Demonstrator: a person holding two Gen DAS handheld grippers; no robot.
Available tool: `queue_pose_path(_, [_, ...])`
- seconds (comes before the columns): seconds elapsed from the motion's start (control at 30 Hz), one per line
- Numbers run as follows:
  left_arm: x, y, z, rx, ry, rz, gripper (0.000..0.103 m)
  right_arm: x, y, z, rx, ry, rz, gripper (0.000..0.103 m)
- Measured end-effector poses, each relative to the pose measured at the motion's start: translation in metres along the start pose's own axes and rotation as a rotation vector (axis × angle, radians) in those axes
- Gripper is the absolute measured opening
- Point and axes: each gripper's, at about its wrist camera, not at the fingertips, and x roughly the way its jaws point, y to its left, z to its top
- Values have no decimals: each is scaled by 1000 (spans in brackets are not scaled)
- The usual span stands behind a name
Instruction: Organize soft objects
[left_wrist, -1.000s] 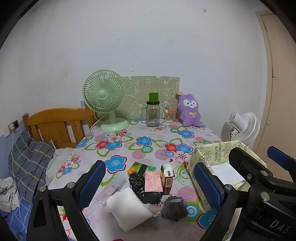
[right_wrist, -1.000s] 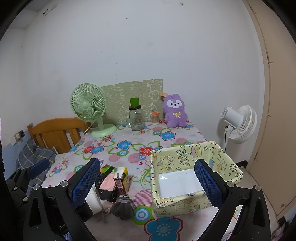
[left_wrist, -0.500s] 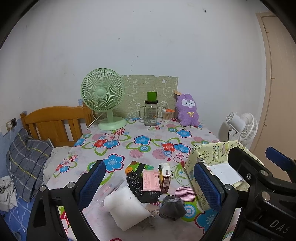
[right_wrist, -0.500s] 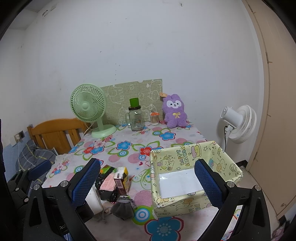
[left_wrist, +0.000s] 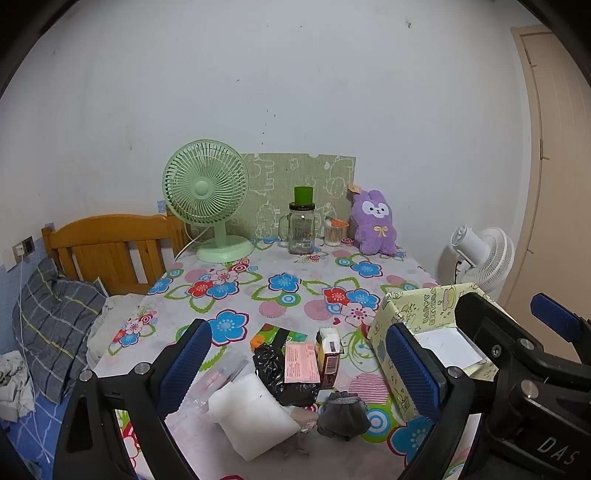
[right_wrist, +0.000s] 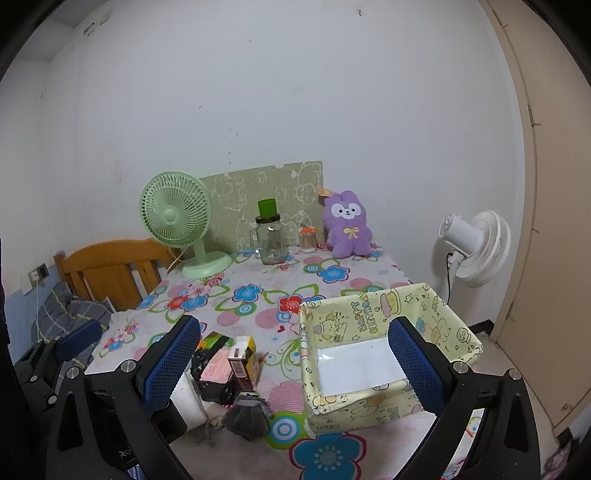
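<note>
Both grippers, left (left_wrist: 299, 373) and right (right_wrist: 295, 365), hung wide open and empty above the table's near edge; no pickup had begun. The soft pile, grey pouch (left_wrist: 341, 415) and white pad (left_wrist: 255, 417), lay just left of the empty yellow box (right_wrist: 388, 354), so next probably came a descent onto one piece.

Two fans: one green fan (left_wrist: 207, 192) and one white fan (left_wrist: 482, 258). One purple plush (left_wrist: 373, 222), one glass jar (left_wrist: 301, 232), one yellow box (right_wrist: 384, 354), one white pillow (left_wrist: 253, 415), one grey pouch (left_wrist: 343, 413), one small carton (left_wrist: 328, 354).

White wall (left_wrist: 295, 74), wooden headboard (left_wrist: 110, 247) at left, beige door (right_wrist: 546, 221) at right, floral-clothed table (left_wrist: 288, 284) between.
</note>
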Motion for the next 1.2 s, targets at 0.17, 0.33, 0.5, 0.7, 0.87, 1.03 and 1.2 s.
queue_pose_path(0.17, [0, 0, 0, 0, 1, 1, 96, -1, 0, 0, 1, 0, -1, 103])
queue_pose_path(0.33, [0, -1, 1, 1, 0, -1, 95, -1, 0, 0, 1, -1, 1, 103])
queue_pose_path(0.5, [0, -2, 2, 0, 1, -2, 95, -1, -1, 0, 3, -1, 0, 103])
queue_pose_path(0.7, [-1, -2, 2, 0, 1, -1, 95, -1, 0, 0, 5, 1, -1, 103])
queue_pose_path(0.87, [-1, -2, 2, 0, 1, 0, 95, -1, -1, 0, 6, 1, -1, 103])
queue_pose_path(1.03, [0, 0, 2, -1, 1, 1, 95, 1, 2, 0, 3, 1, 1, 103])
queue_pose_path(1.2, [2, 4, 2, -4, 7, -5, 92, 4, 4, 1, 1, 6, 1, 102])
